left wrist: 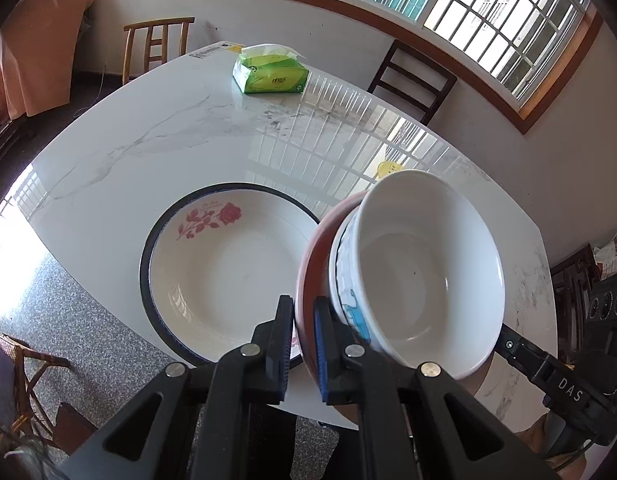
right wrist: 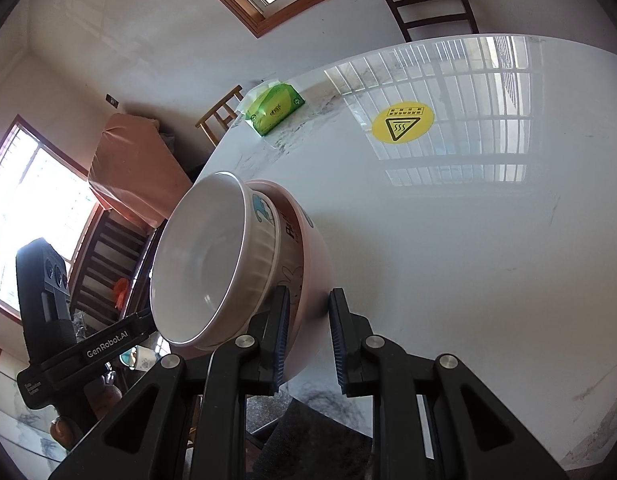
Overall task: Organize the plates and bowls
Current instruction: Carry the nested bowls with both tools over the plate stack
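The left gripper (left wrist: 304, 344) is pinched tight on the rim of a pink bowl (left wrist: 308, 276), w/ one finger inside the rim & one outside. A white bowl (left wrist: 424, 268) w/ a blue picture on its side sits nested in the pink bowl. Both bowls are tipped on their sides & up off the table, so you look right into the white one. The right gripper (right wrist: 308, 344) grips the other side of the same pink bowl (right wrist: 312, 264); its jaws are nearly closed, w/ the bowl's wall squeezed between the blue pads. From the right wrist view the white bowl (right wrist: 204, 264) pokes out of the pink one toward the left, & the left gripper's black body shows past it at the left edge. Below & left of the bowls, a big white plate (left wrist: 224, 276) w/ a dark blue rim & a red rose lies flat on the white marble table (left wrist: 148, 136), near its front edge. A green tissue pack (left wrist: 270, 74) sits at the far end of the table, well apart from the plate. A round yellow hot-warning sticker (right wrist: 402, 120) is stuck on the tabletop. Wooden chairs (left wrist: 158, 44) stand around the table, by the wall & under a barred window (left wrist: 448, 12).
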Action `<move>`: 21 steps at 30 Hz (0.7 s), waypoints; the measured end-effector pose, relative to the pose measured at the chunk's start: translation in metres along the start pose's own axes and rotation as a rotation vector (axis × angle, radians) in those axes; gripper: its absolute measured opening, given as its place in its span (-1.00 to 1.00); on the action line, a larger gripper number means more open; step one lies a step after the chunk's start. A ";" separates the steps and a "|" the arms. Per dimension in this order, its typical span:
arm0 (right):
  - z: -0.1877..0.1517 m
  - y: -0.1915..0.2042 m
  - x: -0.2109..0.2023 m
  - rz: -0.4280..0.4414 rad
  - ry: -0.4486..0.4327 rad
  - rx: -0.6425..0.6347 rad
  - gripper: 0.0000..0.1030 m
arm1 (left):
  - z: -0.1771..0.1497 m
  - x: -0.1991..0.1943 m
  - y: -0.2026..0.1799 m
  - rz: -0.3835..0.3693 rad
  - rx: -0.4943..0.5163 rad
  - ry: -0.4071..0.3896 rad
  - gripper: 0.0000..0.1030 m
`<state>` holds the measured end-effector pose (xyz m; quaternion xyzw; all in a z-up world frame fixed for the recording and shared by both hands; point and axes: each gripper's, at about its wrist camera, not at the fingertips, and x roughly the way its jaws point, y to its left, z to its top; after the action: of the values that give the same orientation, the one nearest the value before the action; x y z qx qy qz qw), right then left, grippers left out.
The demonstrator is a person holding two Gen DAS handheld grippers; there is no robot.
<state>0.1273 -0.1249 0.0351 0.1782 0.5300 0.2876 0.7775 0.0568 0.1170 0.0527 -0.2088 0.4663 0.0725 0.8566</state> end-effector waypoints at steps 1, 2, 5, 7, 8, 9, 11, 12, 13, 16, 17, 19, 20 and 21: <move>0.002 0.003 0.002 0.002 0.001 -0.004 -0.62 | 0.003 -0.001 0.003 0.002 -0.006 -0.002 -0.83; 0.003 0.006 0.003 0.006 0.003 -0.009 -0.62 | 0.004 -0.001 0.007 0.005 -0.011 -0.004 -0.83; 0.009 0.015 0.011 0.018 0.007 -0.018 -0.62 | 0.008 -0.004 0.016 0.016 -0.026 -0.010 -0.83; 0.011 0.021 0.015 0.023 0.009 -0.028 -0.61 | 0.010 -0.005 0.022 0.023 -0.034 -0.014 -0.83; 0.012 0.024 0.017 0.027 0.012 -0.031 -0.61 | 0.012 -0.006 0.025 0.026 -0.038 -0.016 -0.83; 0.013 0.026 0.019 0.030 0.015 -0.034 -0.61 | 0.013 -0.006 0.028 0.028 -0.044 -0.017 -0.83; 0.014 0.031 0.023 0.037 0.020 -0.037 -0.61 | 0.015 -0.007 0.034 0.032 -0.052 -0.020 -0.83; 0.014 0.033 0.025 0.039 0.022 -0.040 -0.61 | 0.016 -0.007 0.037 0.035 -0.055 -0.021 -0.83; 0.015 0.036 0.028 0.042 0.024 -0.043 -0.61 | 0.017 -0.007 0.040 0.036 -0.060 -0.022 -0.83; 0.016 0.042 0.034 0.047 0.035 -0.053 -0.61 | 0.020 -0.007 0.048 0.042 -0.071 -0.022 -0.83; 0.016 0.044 0.036 0.048 0.039 -0.056 -0.61 | 0.020 -0.007 0.049 0.044 -0.075 -0.023 -0.83; 0.016 0.047 0.039 0.052 0.044 -0.062 -0.61 | 0.022 -0.008 0.054 0.050 -0.081 -0.025 -0.84; 0.016 0.049 0.040 0.054 0.047 -0.064 -0.61 | 0.023 -0.008 0.056 0.052 -0.086 -0.024 -0.83; 0.017 0.051 0.042 0.056 0.049 -0.067 -0.61 | 0.024 -0.008 0.059 0.053 -0.090 -0.025 -0.84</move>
<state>0.1410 -0.0585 0.0404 0.1599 0.5338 0.3309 0.7615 0.0521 0.1805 0.0534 -0.2335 0.4574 0.1187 0.8498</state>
